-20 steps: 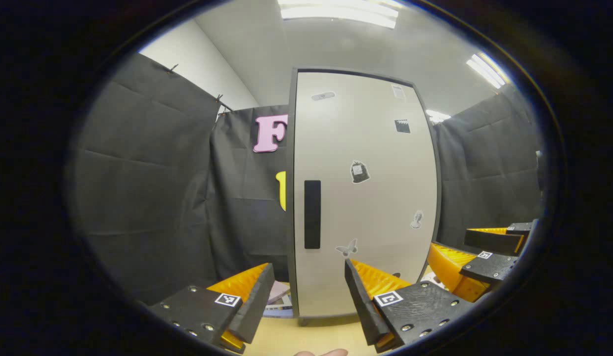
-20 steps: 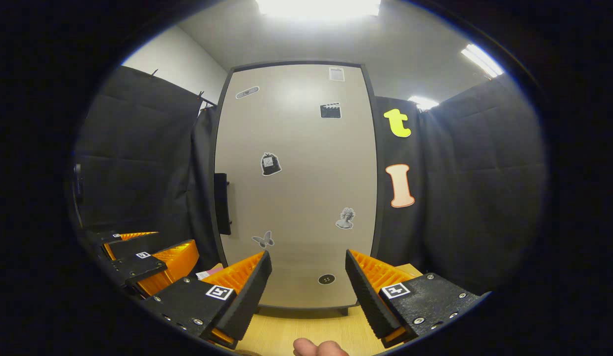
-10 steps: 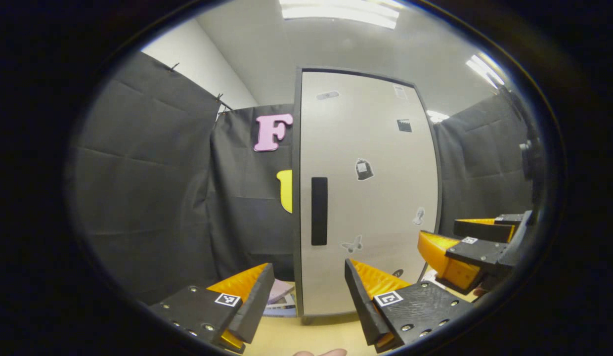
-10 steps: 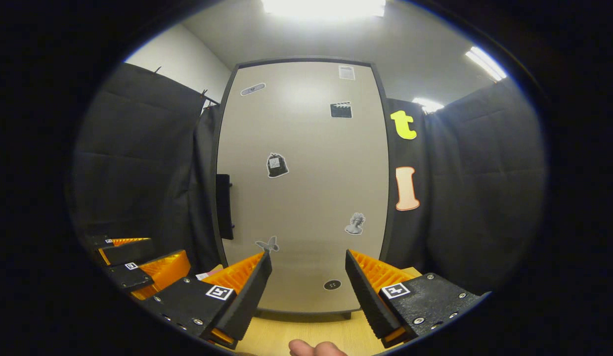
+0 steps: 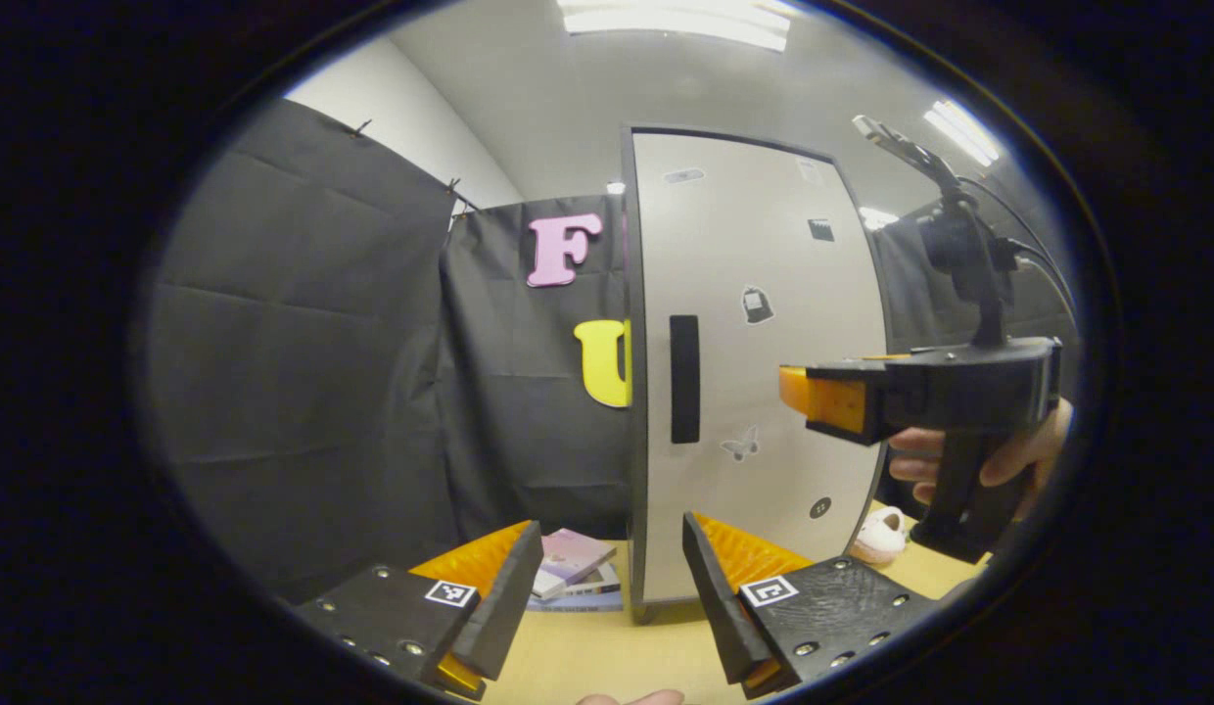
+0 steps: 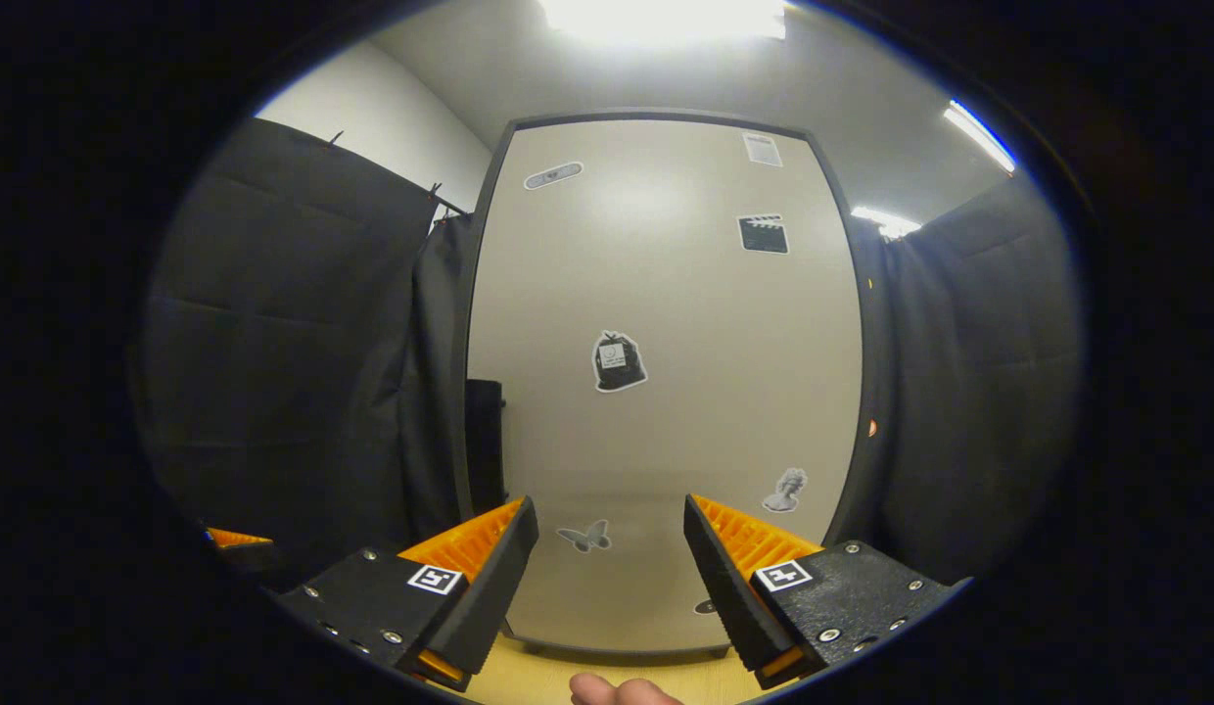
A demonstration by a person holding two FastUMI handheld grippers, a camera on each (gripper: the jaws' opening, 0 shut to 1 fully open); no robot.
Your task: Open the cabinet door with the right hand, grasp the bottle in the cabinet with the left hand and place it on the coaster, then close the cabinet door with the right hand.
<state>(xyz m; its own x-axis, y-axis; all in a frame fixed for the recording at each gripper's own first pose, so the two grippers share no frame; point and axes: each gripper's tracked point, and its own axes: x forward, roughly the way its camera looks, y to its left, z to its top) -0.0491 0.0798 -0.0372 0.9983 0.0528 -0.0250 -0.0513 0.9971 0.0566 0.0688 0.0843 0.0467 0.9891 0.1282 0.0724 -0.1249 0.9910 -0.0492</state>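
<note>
Right gripper [image 5: 798, 392] hangs near closed cabinet door [image 5: 764, 372], fingers [image 6: 480, 558] apart

Both tongs [image 5: 612, 578] [image 6: 612, 578] gape (right held higher).

Cabinet door [image 5: 764, 362] shut; right gripper [image 5: 813, 399] raised beside its handle [image 5: 684, 379]; left gripper [image 5: 612, 587] open, low.

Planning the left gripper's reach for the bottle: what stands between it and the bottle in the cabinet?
The shut beige cabinet door with the black vertical handle blocks the way. The open left gripper waits before it; the open right gripper faces the door, handle untouched.
</note>
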